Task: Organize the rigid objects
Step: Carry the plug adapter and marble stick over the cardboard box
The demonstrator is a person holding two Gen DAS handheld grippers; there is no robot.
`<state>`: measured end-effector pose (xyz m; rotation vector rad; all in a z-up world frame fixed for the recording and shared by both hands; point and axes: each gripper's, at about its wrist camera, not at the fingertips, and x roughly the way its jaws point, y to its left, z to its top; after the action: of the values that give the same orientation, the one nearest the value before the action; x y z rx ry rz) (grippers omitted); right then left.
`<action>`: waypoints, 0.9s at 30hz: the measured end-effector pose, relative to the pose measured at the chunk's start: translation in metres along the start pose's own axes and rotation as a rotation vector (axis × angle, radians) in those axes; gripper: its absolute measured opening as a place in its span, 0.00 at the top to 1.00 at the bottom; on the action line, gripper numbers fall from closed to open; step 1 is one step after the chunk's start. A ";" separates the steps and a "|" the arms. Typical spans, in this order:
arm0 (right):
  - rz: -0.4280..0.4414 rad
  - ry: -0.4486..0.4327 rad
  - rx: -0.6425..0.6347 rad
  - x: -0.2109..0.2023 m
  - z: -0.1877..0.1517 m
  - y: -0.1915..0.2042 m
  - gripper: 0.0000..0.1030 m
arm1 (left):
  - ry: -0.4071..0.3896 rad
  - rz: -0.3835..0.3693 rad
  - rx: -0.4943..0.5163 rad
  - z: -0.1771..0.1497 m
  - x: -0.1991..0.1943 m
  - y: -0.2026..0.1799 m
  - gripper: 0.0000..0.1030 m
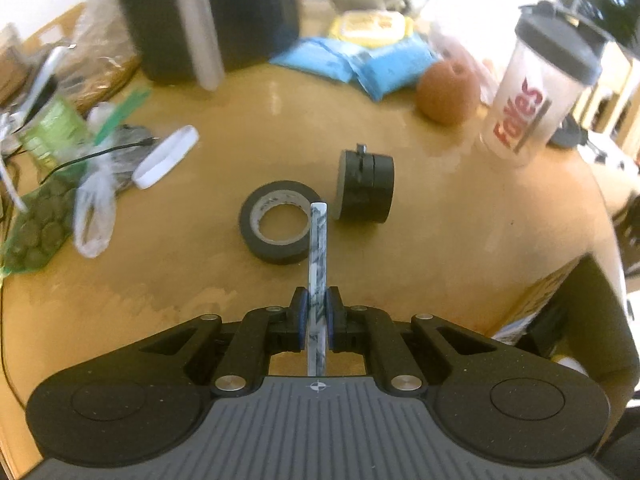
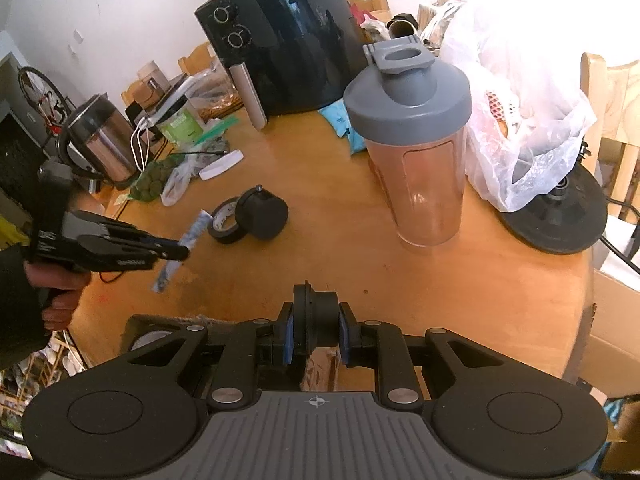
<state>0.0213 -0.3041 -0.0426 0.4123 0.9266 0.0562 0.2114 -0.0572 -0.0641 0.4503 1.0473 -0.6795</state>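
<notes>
left gripper (image 1: 318, 312) grips a marbled stick (image 1: 319, 248) above black tape roll (image 1: 278, 222).

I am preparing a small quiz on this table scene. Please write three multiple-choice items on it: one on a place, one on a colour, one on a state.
1. Where is the black caster wheel relative to the black tape roll?
A. Right beside it
B. Inside the shaker
C. On the air fryer

2. What colour is the lid of the clear plastic shaker bottle?
A. Red
B. Grey
C. Green

3. What is the left gripper doing?
A. Standing open and empty
B. Clamping the tape roll
C. Clamping a thin white patterned strip

Answers: 1 A, wheel and roll sit side by side on the wooden table. 2 B, the lid is grey in both views. 3 C, the pads press the strip between them.
</notes>
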 end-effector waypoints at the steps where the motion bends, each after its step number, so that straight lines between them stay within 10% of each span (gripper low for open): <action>1: 0.000 0.002 -0.006 0.000 0.000 0.001 0.77 | -0.009 0.003 -0.015 -0.001 -0.005 -0.001 0.90; 27: 0.081 0.059 -0.155 0.007 -0.010 0.046 0.77 | -0.077 -0.031 -0.289 -0.051 -0.088 -0.044 0.90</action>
<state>0.0239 -0.2569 -0.0359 0.3056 0.9566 0.2136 0.1198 -0.0305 -0.0082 0.1569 1.0617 -0.5575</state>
